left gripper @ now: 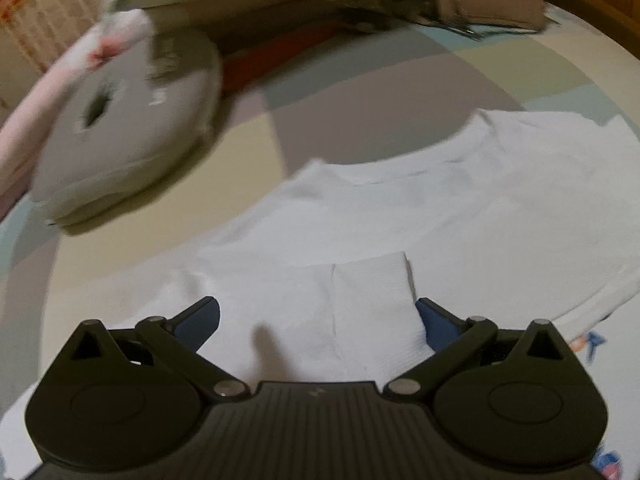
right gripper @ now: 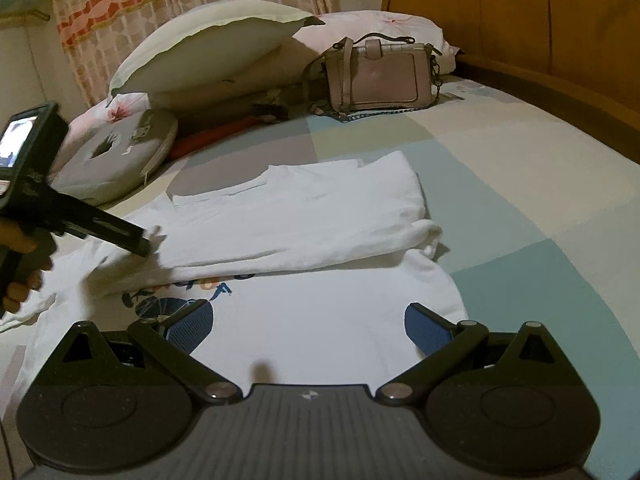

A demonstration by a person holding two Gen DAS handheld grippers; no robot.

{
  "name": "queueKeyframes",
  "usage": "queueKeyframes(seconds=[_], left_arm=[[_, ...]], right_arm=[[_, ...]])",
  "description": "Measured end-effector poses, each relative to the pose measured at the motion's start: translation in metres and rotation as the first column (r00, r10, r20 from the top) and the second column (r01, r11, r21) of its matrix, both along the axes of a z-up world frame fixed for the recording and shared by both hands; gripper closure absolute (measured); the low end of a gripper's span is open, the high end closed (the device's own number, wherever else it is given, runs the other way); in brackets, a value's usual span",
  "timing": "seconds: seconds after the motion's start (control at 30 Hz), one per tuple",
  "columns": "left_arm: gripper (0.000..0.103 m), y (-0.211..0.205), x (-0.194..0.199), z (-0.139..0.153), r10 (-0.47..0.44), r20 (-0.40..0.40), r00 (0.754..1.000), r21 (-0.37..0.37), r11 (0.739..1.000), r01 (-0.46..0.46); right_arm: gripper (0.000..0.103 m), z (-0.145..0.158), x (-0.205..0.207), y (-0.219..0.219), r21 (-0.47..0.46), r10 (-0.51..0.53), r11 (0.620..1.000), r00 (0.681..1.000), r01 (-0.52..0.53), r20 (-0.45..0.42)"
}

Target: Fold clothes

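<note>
A bed [right gripper: 520,168] carries everything, its cover in large pale blocks of grey, beige and blue-green. Along the left of the room hangs a patterned curtain [right gripper: 120,4] in cream and orange; on the right a wooden headboard [right gripper: 520,28] curves around the mattress.

In the right wrist view, at the far left, a hand [right gripper: 20,264] grips the left claw [right gripper: 136,242], whose tip sits at the left edge of the white T-shirt [right gripper: 320,216]. Behind it lies a grey cushion [right gripper: 116,156] with a dark slot in the middle, with a white pillow [right gripper: 200,48] propped above it and a red item [right gripper: 208,138], mostly hidden, tucked beneath the pillows. Further right a pink handbag [right gripper: 380,76] stands upright, closed, so its contents cannot be seen.

The T-shirt lies flat mid-bed, its upper part folded over itself; a blue and orange print [right gripper: 180,296] peeks out from under the fold, partly covered and unreadable. The right claw [right gripper: 308,326] hovers over the shirt's near part, its blue pads spread wide, holding nothing.

The left wrist view is motion-blurred. There the left claw [left gripper: 318,318] is also spread wide over white cloth, a folded sleeve edge [left gripper: 372,300] lying between its pads without being gripped.
</note>
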State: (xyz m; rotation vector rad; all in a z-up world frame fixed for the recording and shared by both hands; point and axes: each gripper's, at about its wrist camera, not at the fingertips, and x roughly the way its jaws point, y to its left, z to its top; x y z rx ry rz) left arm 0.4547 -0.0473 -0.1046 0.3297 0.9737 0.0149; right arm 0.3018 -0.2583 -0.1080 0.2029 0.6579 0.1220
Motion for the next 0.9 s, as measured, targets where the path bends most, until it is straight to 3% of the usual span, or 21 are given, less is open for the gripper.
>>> queueKeyframes(seconds=[0.3,0.43,0.5,0.67,0.8,0.9], left_arm=[[0.001,0.066,-0.011,0.014,0.126,0.022,0.992,0.050,0.991,-0.127],[0.001,0.065,-0.018,0.023,0.106,0.049,0.993,-0.029,0.994,-0.105],[0.001,0.053,-0.021,0.023,0.053,0.045,0.998,-0.115,0.992,-0.048],[0.001,0.021,-0.021,0.009,-0.086,0.020,0.996,-0.303,0.949,0.088],[0.001,0.025,-0.015,-0.010,-0.049,-0.011,0.999,-0.296,0.954,0.043],[0.001,0.048,-0.019,-0.018,-0.003,-0.023,1.000,-0.335,0.942,-0.005]], right_arm=[[0.000,-0.001,0.000,0.005,-0.011,0.014,1.000,1.000,-0.014,-0.005],[0.000,-0.002,0.000,0.008,-0.016,0.027,1.000,1.000,-0.027,-0.004],[0.000,-0.002,0.000,0.009,-0.019,0.033,0.999,0.999,-0.034,-0.004],[0.000,-0.003,0.000,0.012,-0.027,0.050,0.998,0.999,-0.050,-0.003],[0.000,-0.004,0.000,0.014,-0.033,0.063,0.997,0.998,-0.063,-0.002],[0.000,-0.003,0.000,0.013,-0.016,0.071,0.997,0.997,-0.071,-0.002]])
